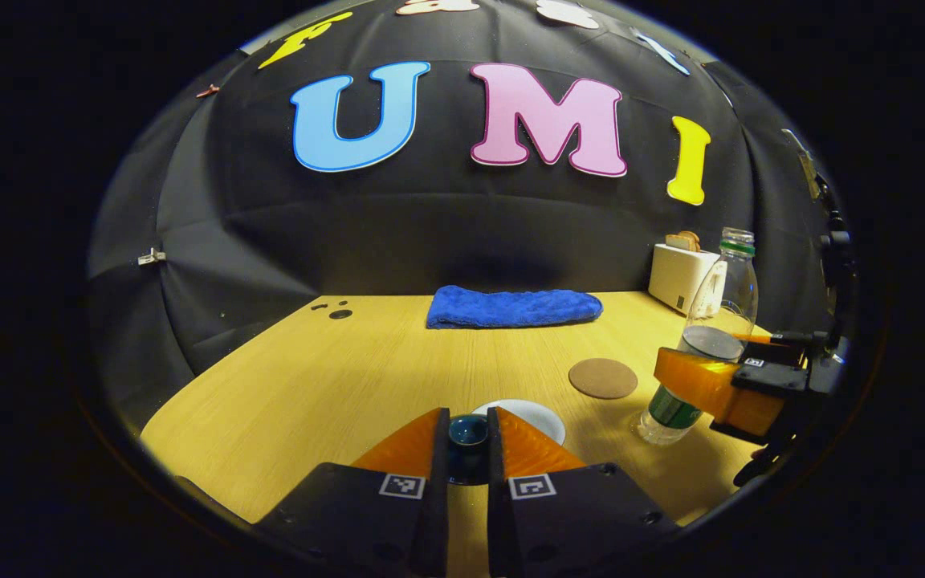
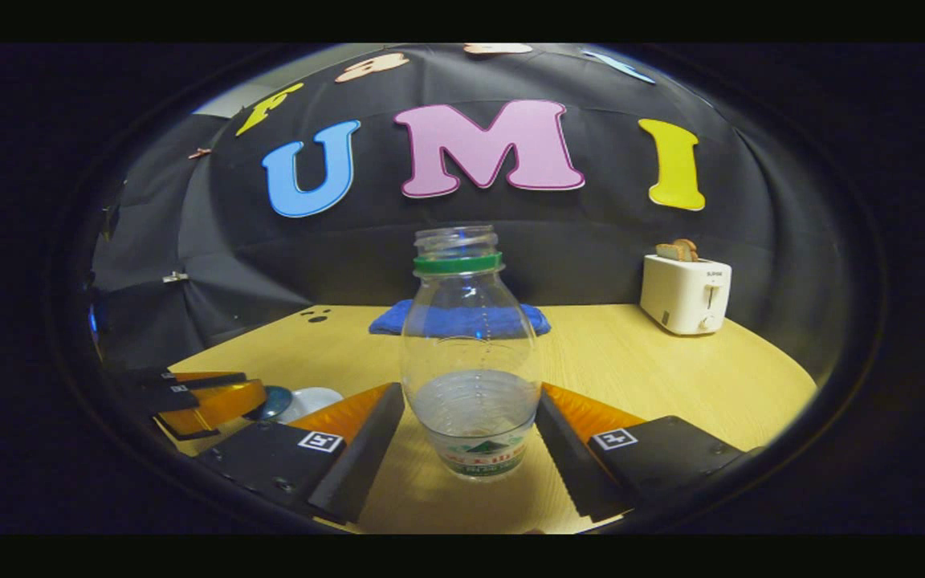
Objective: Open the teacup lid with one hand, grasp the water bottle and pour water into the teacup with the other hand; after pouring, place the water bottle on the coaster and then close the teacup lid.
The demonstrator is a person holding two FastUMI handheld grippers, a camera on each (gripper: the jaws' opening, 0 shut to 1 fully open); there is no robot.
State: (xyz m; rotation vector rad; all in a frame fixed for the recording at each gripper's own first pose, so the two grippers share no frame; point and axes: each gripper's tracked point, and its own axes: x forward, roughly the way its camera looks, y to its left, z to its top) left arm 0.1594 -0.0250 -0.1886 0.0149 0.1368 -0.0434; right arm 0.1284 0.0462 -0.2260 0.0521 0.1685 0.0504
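In the left gripper view my left gripper [image 1: 467, 417] is shut on the dark teal teacup lid [image 1: 468, 435]. The white teacup [image 1: 528, 415] sits just behind it and to the right. I cannot tell whether the lid touches the cup. The clear water bottle [image 2: 470, 377], capless with a green neck ring and partly full, stands between the fingers of my right gripper [image 2: 470, 391], which press on both its sides. From the left gripper view the bottle [image 1: 715, 309] leans slightly at the right, held low by the right gripper [image 1: 711, 385]. The round brown coaster [image 1: 603, 377] lies between cup and bottle.
A folded blue towel [image 1: 511, 307] lies at the back of the wooden table [image 1: 310, 385]. A white toaster [image 2: 686, 293] with bread in it stands at the back right. The left gripper [image 2: 218, 401] with the lid [image 2: 274, 401] shows low on the left in the right gripper view.
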